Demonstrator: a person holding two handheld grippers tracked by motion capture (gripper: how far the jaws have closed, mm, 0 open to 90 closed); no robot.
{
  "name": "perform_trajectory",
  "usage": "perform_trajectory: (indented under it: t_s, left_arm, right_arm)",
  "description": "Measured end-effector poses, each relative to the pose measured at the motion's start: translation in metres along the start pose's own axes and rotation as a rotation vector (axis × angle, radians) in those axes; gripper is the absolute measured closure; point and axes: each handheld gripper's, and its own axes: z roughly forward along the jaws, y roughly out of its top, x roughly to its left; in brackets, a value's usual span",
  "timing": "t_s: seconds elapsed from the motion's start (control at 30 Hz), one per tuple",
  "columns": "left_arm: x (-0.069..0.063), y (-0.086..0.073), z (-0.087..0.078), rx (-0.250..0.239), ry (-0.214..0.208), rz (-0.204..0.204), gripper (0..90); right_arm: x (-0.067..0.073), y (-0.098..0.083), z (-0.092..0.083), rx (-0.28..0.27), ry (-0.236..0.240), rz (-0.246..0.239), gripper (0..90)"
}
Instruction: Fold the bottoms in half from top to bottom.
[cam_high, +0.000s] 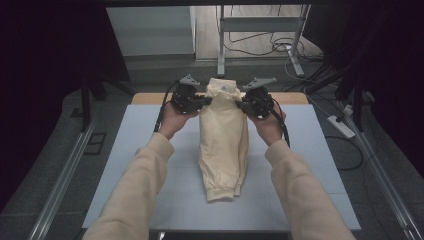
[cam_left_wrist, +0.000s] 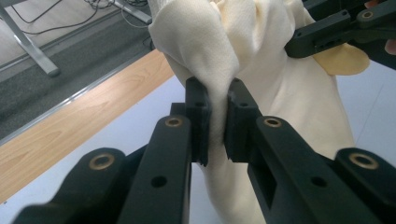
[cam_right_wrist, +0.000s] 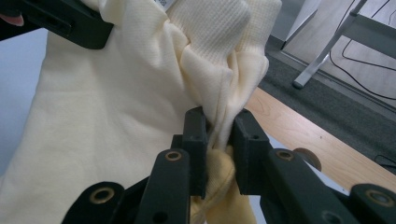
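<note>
A cream sweater, folded lengthwise, hangs from its collar end above the pale mat, its hem end still lying on the mat. My left gripper is shut on the left shoulder fabric, and my right gripper is shut on the right shoulder. In the left gripper view the pads pinch a fold of cream cloth, and the other gripper shows at top right. In the right gripper view the pads squeeze bunched fabric beside the ribbed collar.
The mat lies on a wooden table whose far edge shows as a bare strip. Beyond it stand metal desk legs and floor cables. A power strip lies on the floor at right, and metal rails run beside the table.
</note>
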Motion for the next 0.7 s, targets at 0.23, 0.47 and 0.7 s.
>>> perform_trajectory:
  t_s: [0.23, 0.47, 0.7]
  left_arm:
    - [-0.002, -0.003, 0.005, 0.014, 0.000, 0.003, 80.8]
    - [0.005, 0.000, 0.011, 0.033, 0.016, 0.004, 80.9]
    - [0.013, 0.027, 0.004, -0.001, 0.052, 0.025, 80.9]
  right_arm:
    - [0.000, -0.010, 0.004, 0.017, 0.003, 0.011, 76.5]
    - [-0.003, -0.010, 0.012, 0.012, -0.007, 0.013, 77.0]
    - [-0.013, 0.011, 0.009, -0.025, -0.054, -0.006, 77.2]
